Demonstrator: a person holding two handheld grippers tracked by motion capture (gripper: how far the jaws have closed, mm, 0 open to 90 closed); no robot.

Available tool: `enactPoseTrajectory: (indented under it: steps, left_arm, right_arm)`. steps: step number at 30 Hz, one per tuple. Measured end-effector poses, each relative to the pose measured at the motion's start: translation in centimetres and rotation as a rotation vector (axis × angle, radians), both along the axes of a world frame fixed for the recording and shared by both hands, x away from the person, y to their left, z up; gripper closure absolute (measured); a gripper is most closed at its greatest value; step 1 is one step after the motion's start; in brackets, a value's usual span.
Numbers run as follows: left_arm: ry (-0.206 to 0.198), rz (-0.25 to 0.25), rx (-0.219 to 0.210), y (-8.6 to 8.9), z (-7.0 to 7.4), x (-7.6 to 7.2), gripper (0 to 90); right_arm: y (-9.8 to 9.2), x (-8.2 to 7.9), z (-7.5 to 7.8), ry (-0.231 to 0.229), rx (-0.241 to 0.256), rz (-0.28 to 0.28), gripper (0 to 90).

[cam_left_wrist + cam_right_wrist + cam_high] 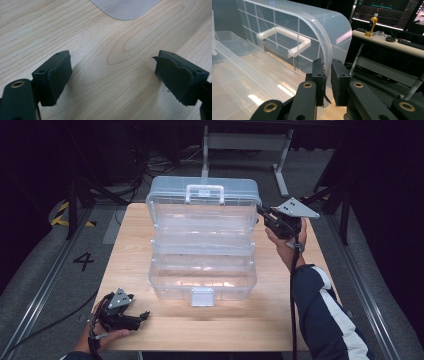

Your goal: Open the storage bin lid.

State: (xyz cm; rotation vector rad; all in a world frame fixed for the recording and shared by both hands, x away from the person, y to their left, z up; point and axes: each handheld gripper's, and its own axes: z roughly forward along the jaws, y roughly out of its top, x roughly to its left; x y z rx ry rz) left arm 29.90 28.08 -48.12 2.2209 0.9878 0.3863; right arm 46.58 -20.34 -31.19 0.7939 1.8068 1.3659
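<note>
A clear plastic toolbox (202,270) stands open in the middle of the wooden table (130,250), its lid (204,202) raised at the far side with a white handle (204,193) on it. My right gripper (261,213) is shut on the lid's right edge (327,57), with the rim pinched between both pads. The lid handle (287,40) shows through the clear wall in the right gripper view. My left gripper (144,315) rests open at the table's near left corner, nothing between its fingers (58,75). A corner of the toolbox (125,8) lies ahead of it.
A white latch (202,296) hangs at the toolbox's front. A metal frame stand (245,145) is behind the table on the grey floor. A desk with a bottle (372,25) and monitors (387,12) stands off to the right. Bare wood lies in front of the box.
</note>
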Motion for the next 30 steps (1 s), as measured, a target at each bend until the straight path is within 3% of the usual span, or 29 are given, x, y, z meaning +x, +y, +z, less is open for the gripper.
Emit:
enactPoseTrajectory:
  steps: [30]
  left_arm:
    - [0.000, 0.001, 0.000, 0.0, 0.0, 0.0, 14.4]
  right_arm:
    - [-0.1, 3.7, 0.8, 0.082, 0.004, 0.014, 81.9]
